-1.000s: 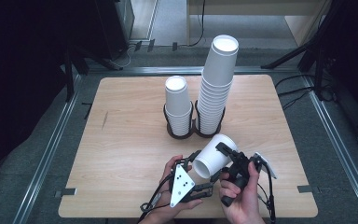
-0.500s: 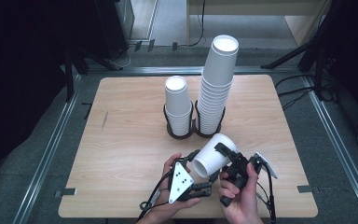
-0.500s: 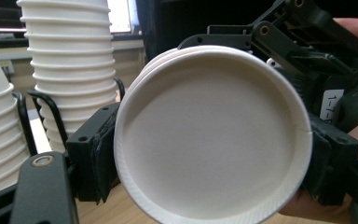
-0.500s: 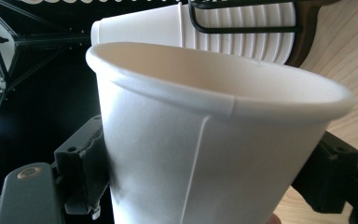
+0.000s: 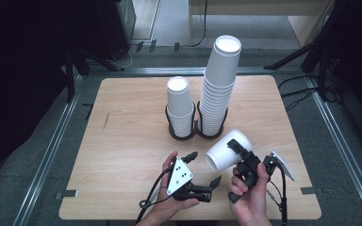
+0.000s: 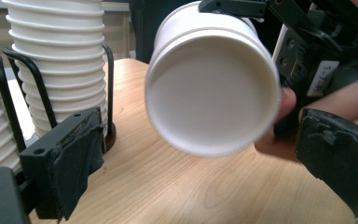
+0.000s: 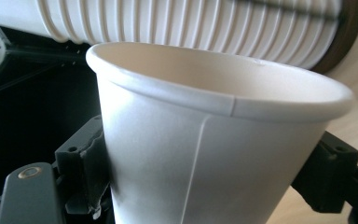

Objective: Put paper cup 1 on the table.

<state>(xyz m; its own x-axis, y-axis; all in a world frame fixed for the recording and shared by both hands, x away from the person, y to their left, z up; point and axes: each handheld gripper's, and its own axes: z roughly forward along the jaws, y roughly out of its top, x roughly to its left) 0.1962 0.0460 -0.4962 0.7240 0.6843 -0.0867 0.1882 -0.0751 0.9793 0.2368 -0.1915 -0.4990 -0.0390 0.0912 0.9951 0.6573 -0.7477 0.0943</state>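
A white paper cup (image 5: 226, 149) lies tilted above the table's front right, its base toward my left hand. My right gripper (image 5: 238, 147) is shut on its wall; its jaws have just been closing on it. In the right gripper view the cup (image 7: 205, 154) fills the gap between the black fingers (image 7: 86, 168). My left gripper (image 5: 203, 168) stands open beside the cup's base; its jaws have just been opening, and neither pad touches the cup. The left gripper view looks at the cup's base (image 6: 212, 88) past the wide-set pads (image 6: 74, 158).
Two black wire holders stand mid-table. One carries a short stack of cups (image 5: 180, 106), the other a tall stack (image 5: 219, 84), which is close behind the held cup. The wooden table (image 5: 122, 141) ends just before my hands.
The left gripper's jaws, shut at the cup's base before, now stand wide apart. The cup stays in the right gripper, shifted slightly right.
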